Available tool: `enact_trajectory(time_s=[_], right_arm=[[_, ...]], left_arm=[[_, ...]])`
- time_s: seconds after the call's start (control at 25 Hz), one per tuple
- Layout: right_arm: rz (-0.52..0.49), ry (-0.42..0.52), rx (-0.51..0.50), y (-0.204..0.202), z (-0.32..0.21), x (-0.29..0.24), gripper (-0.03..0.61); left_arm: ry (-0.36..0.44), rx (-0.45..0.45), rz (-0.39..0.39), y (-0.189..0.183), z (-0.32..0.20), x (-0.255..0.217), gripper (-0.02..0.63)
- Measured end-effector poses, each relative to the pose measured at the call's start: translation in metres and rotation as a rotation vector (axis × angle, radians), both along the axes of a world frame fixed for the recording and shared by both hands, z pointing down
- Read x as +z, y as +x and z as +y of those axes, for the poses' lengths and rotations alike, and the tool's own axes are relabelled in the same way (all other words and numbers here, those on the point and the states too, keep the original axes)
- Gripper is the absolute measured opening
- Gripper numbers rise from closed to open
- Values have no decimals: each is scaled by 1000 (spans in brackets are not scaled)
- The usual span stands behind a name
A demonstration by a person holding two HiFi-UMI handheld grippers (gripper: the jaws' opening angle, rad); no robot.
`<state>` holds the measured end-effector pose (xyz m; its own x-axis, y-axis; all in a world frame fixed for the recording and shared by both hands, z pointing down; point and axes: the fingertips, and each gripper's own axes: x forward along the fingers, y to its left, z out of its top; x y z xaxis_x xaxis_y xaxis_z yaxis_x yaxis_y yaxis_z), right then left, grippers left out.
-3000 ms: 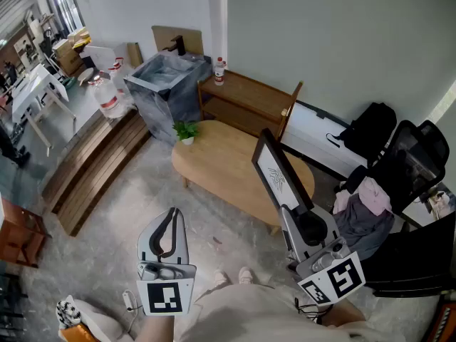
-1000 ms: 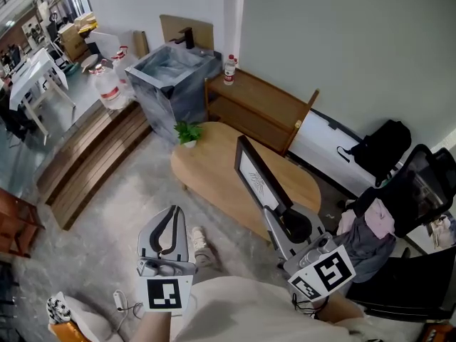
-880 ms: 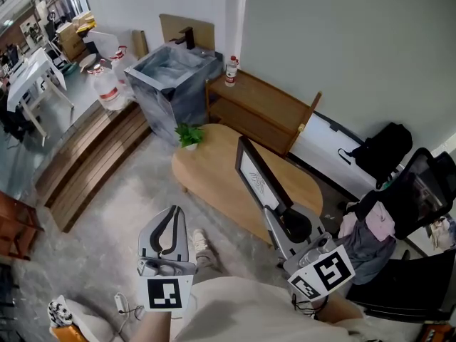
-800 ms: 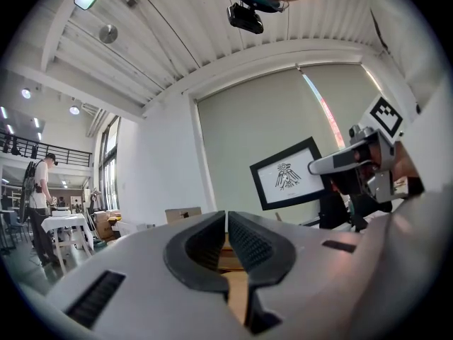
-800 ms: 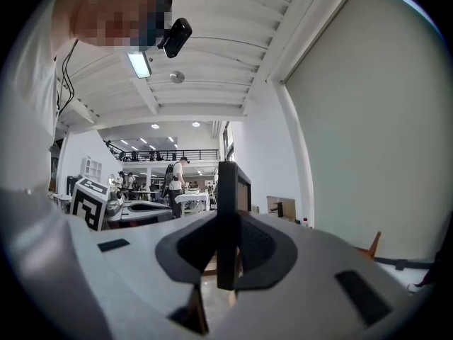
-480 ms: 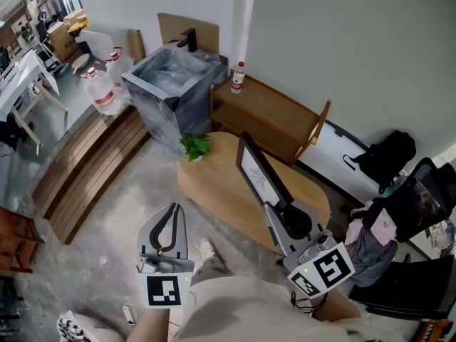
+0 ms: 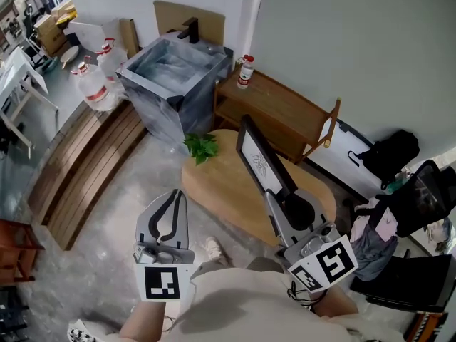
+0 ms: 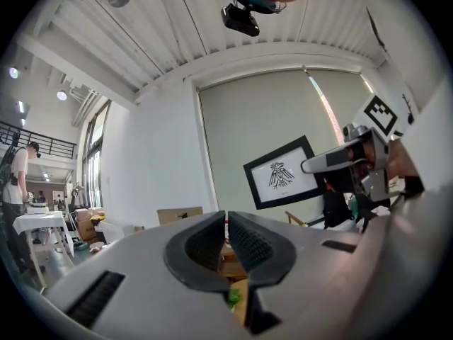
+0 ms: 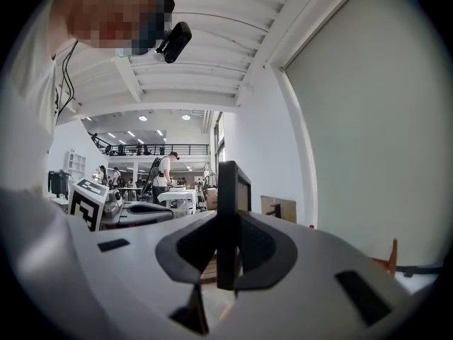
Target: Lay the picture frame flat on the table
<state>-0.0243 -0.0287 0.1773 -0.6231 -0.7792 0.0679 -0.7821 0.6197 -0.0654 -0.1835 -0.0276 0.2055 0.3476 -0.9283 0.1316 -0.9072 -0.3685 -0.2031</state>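
The picture frame (image 7: 262, 159) is held upright over the counter (image 7: 224, 187), clamped by its edge in the right claw (image 7: 273, 199); the left claw (image 7: 173, 199) is seen closed on nothing.

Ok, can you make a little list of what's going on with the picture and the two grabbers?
frame: up on its edge over the table, not flat yet
right gripper: shut on the frame's edge
left gripper: shut, nothing in it
plant: on the table, apart from the frame
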Motion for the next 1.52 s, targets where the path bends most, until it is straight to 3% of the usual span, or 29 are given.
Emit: enact_trajectory(time_s=[0.24, 0.6, 0.8, 1.0, 1.32, 1.52], right_arm=[[-7, -28, 15, -1, -27, 5, 46], [-25, -57, -22, 16, -58, 17, 46], [-54, -99, -31, 35, -79, 23, 46], [-10, -98, -26, 43, -107, 40, 46], [1, -186, -79, 25, -147, 97, 46], [24, -242, -67, 16, -168, 145, 46]], left_arm=[[-23, -9, 42, -4, -26, 8, 15], [-42, -39, 7, 13, -51, 14, 15], [-59, -47, 37, 28, -64, 18, 15], [-50, -50, -17, 38, -82, 28, 15], [-51, -54, -51, 46, -124, 56, 15], [-103, -62, 12, 44, -145, 90, 15]])
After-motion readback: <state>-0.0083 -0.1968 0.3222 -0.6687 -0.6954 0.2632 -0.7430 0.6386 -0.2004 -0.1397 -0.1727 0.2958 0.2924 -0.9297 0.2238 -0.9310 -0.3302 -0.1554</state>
